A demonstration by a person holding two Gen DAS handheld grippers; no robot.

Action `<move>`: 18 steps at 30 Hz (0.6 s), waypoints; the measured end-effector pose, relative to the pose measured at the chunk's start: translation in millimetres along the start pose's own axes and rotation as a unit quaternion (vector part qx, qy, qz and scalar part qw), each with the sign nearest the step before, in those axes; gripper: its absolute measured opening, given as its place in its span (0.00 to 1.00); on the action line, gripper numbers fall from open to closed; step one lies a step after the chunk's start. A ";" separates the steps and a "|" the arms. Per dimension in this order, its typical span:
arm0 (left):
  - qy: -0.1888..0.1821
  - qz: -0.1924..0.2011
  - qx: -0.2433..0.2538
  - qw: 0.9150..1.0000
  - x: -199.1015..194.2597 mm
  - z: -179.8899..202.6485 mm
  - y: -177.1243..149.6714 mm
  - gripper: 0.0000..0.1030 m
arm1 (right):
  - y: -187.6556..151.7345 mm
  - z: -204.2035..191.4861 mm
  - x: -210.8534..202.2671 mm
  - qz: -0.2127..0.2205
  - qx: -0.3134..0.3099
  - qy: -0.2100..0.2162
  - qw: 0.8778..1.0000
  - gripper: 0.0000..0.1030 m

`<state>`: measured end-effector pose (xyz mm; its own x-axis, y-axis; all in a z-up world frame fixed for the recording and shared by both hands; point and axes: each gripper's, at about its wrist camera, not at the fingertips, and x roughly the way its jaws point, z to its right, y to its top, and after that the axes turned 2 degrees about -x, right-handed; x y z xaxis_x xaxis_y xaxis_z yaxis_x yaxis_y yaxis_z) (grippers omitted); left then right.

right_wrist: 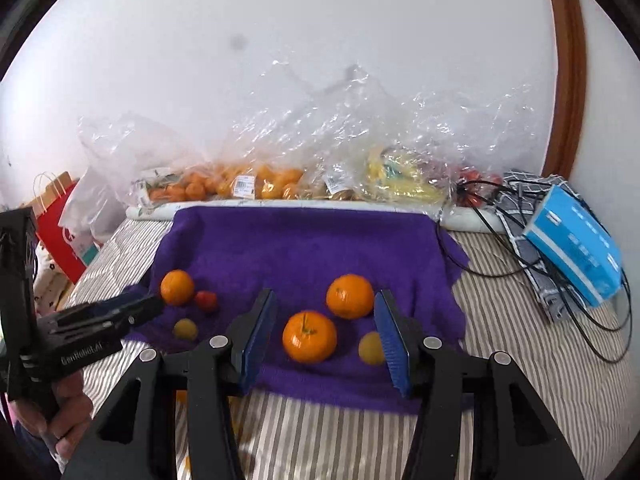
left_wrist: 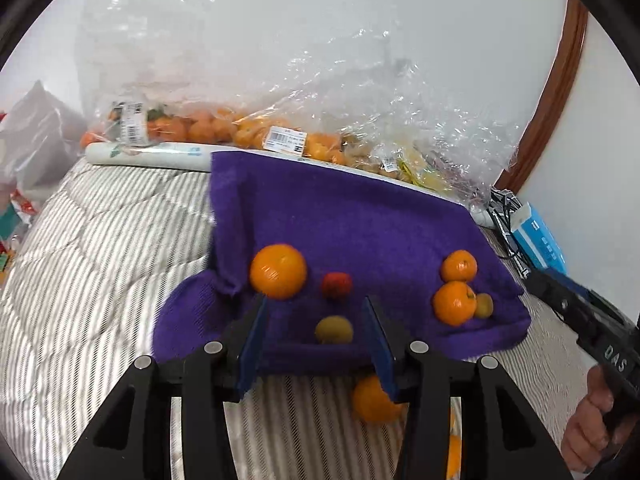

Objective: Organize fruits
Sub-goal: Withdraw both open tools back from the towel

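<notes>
The stemmed orange lies on the purple towel straight ahead of the right tool, between its spread, empty jaws, so I judge that arm nearer to it than the left. The left tool, also spread and empty, faces a small green fruit. Its body reads "GenRobot.AI"; the right one's reads "DAS".

Towel: fuzzy purple cloth, matt.
Oranges: glossy, dimpled peel.
Bags: crinkled clear plastic, shiny.
Bedcover: quilted striped fabric.
</notes>
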<state>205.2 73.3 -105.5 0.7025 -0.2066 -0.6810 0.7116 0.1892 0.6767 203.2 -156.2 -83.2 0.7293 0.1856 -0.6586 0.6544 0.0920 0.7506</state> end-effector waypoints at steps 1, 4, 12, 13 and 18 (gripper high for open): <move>0.003 0.002 0.001 1.000 -4.3 -2.3 -2.9 0.45 | -6.3 -3.3 -5.0 -0.004 0.000 0.002 1.000 0.50; 0.007 0.003 -0.001 1.000 -12.0 -9.0 -10.7 0.45 | -22.3 -10.2 -12.7 -0.014 0.006 0.014 1.000 0.50; 0.014 0.000 -0.015 1.000 -28.8 -33.6 -43.1 0.45 | -59.8 -29.4 -22.1 -0.044 0.011 0.030 0.999 0.43; 0.015 0.000 -0.015 1.000 -30.1 -35.5 -46.7 0.45 | -63.2 -31.5 -22.8 -0.047 0.012 0.033 0.998 0.43; 0.016 -0.002 -0.021 1.000 -30.9 -42.9 -57.5 0.45 | -79.7 -47.8 -22.0 -0.063 0.004 0.057 0.996 0.43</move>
<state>143.0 110.0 -135.3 0.6986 -0.1772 -0.6932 0.7143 0.2291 0.6613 125.4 -120.8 -126.0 0.6134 0.2835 -0.7371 0.7419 0.1131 0.6609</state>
